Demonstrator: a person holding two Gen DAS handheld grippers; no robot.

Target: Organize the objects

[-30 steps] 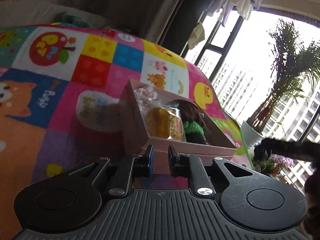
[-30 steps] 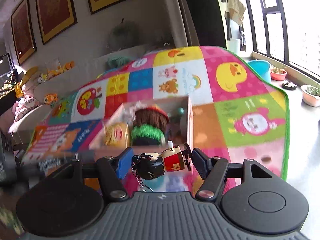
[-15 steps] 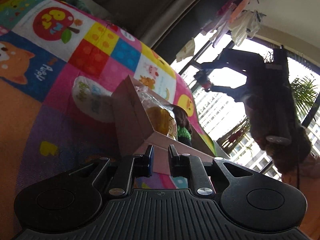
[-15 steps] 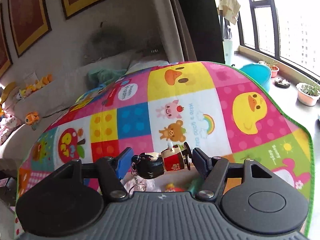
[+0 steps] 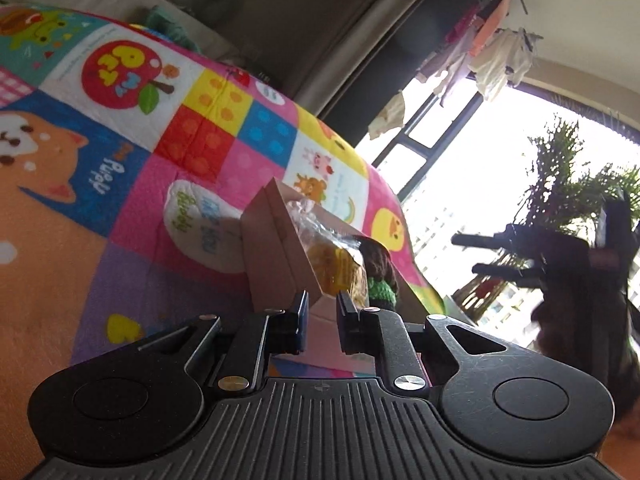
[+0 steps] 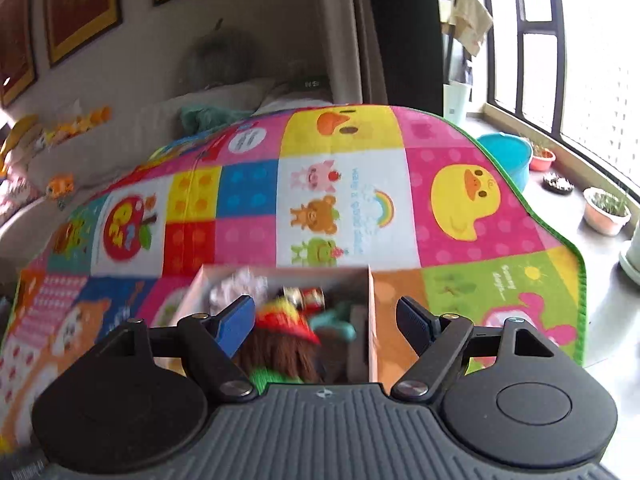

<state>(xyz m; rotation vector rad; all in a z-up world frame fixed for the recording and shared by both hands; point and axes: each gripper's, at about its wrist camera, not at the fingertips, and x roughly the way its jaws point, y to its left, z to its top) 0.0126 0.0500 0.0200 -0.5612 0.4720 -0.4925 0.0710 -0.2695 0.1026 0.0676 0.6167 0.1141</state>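
A pink cardboard box [image 5: 276, 256] lies on the colourful play mat [image 5: 120, 184]. My left gripper [image 5: 322, 312] is shut on the near corner of its wall. Inside are a clear-wrapped yellow snack [image 5: 336, 264] and a brown knitted doll with a green band [image 5: 380, 268]. In the right wrist view the box [image 6: 280, 270] sits just below my right gripper [image 6: 326, 320], whose jaws are opening with nothing pressed between them. The small red-and-black keychain toy [image 6: 308, 295] lies in the box behind the doll [image 6: 280, 352]. The right gripper shows as a dark shape [image 5: 464, 254] against the window.
A white printed pouch [image 5: 200, 228] lies on the mat left of the box. The mat's green edge [image 6: 560, 236] drops to a floor with a teal basin [image 6: 508, 152] and flower pots [image 6: 606, 212]. A sofa with plush toys [image 6: 80, 116] stands at the back.
The right gripper has opened and let go of the keychain toy, which now lies in the box. It also moved, bringing the box under its fingers. The left gripper rolled slightly, still gripping the box.
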